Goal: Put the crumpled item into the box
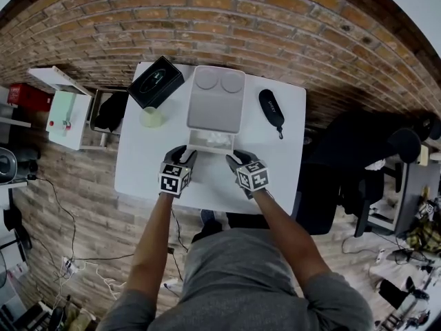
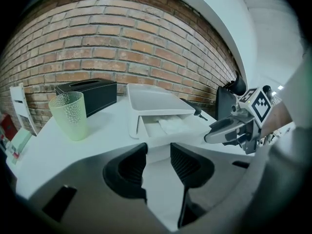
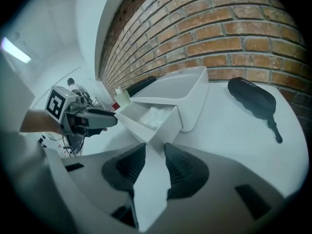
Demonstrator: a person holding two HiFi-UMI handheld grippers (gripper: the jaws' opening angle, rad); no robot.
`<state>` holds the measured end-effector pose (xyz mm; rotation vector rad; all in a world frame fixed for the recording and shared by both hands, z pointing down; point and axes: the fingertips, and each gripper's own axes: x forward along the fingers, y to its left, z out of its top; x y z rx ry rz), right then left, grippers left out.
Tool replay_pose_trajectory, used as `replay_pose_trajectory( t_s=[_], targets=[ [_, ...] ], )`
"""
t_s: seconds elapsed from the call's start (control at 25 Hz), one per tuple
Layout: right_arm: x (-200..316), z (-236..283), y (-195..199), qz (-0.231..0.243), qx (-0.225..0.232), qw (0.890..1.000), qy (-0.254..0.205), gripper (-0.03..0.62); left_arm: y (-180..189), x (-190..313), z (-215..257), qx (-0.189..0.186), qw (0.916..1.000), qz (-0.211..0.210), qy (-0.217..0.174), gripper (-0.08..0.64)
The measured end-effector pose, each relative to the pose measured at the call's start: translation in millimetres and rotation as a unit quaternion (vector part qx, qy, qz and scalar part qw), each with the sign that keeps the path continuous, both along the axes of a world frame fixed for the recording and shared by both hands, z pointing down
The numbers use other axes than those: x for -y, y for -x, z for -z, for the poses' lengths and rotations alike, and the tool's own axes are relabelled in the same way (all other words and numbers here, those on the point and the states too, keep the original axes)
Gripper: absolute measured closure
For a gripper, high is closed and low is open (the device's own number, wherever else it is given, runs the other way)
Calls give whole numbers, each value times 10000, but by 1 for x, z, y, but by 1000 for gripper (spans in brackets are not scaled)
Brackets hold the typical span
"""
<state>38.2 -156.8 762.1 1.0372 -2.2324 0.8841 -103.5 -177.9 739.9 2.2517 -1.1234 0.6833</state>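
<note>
The crumpled item (image 1: 219,139) lies inside the pulled-out front compartment of the box (image 1: 215,98) on the white table (image 1: 279,161). The left gripper (image 1: 185,154) is just in front of that compartment's left corner and the right gripper (image 1: 234,159) just in front of its right corner. Both have their jaws apart and hold nothing.

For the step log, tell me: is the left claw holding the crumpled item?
No, the left claw is open and grips nothing, and the crumpled item lies in the open drawer of the box.
</note>
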Motion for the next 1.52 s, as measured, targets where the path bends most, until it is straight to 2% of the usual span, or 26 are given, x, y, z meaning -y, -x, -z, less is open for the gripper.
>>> replay_pose_trajectory(
  t_s=[0.32, 0.6, 0.88, 1.24, 1.52],
  targets=[
    [5, -1, 0, -60, 119, 9998, 111, 446, 0, 5, 0, -50, 9999, -89, 39, 405],
    [7, -4, 2, -36, 31, 9999, 136, 436, 2, 6, -13, 216, 9994, -153, 224, 407],
    [13, -4, 1, -83, -69, 9998, 140, 423, 2, 11, -15, 362, 9991, -139, 182, 413],
    [26, -2, -5, -265, -59, 9996, 69, 433, -2, 22, -15, 175, 9996, -69, 198, 414],
    [28, -3, -2, -263, 16, 9996, 107, 433, 1, 27, -17, 218, 9994, -124, 218, 416]
  ],
)
